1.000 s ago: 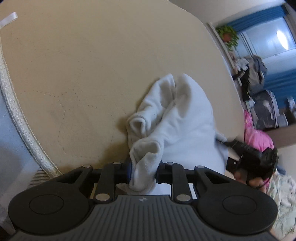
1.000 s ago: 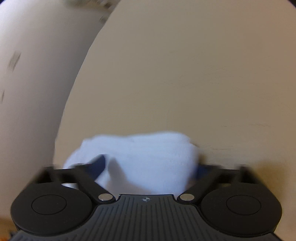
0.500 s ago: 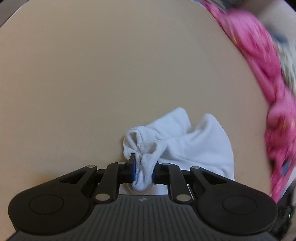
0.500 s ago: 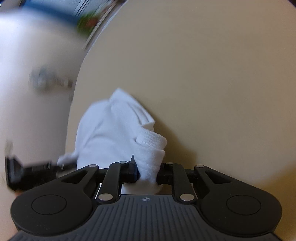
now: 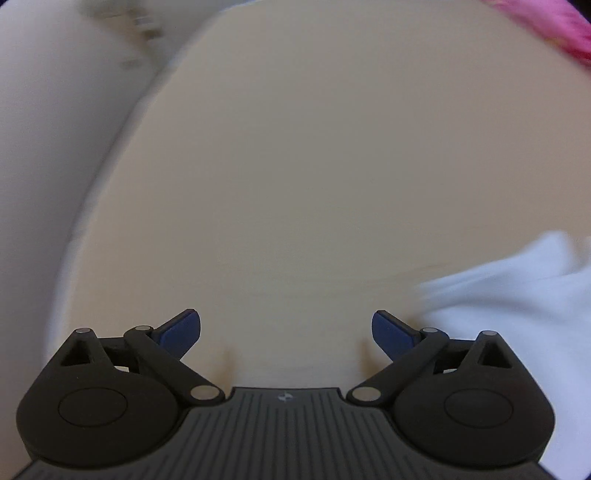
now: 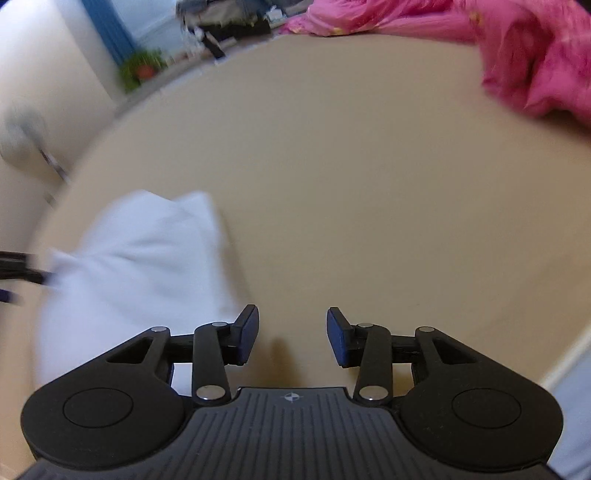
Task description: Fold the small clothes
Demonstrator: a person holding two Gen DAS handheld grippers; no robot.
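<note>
A small white garment (image 5: 517, 314) lies on the beige mattress (image 5: 314, 166), blurred, at the right edge of the left wrist view. My left gripper (image 5: 286, 332) is to its left, jaws opening wide with only bare mattress between them. In the right wrist view the same white garment (image 6: 136, 266) lies at the lower left. My right gripper (image 6: 291, 336) hovers just right of it, jaws opening, nothing between the blue pads. Its left finger (image 6: 245, 332) sits at the garment's edge.
Pink bedding (image 6: 517, 55) is heaped at the mattress's far right, and also shows as pink bedding (image 5: 554, 26) in the left wrist view. A potted plant (image 6: 140, 70), blue curtain and clutter stand beyond the far edge. A pale wall (image 5: 44, 147) runs along the left side.
Both grippers were shut on the white garment half a second ago; both have let go and opened. The garment now lies on the mattress, to the side of each gripper.
</note>
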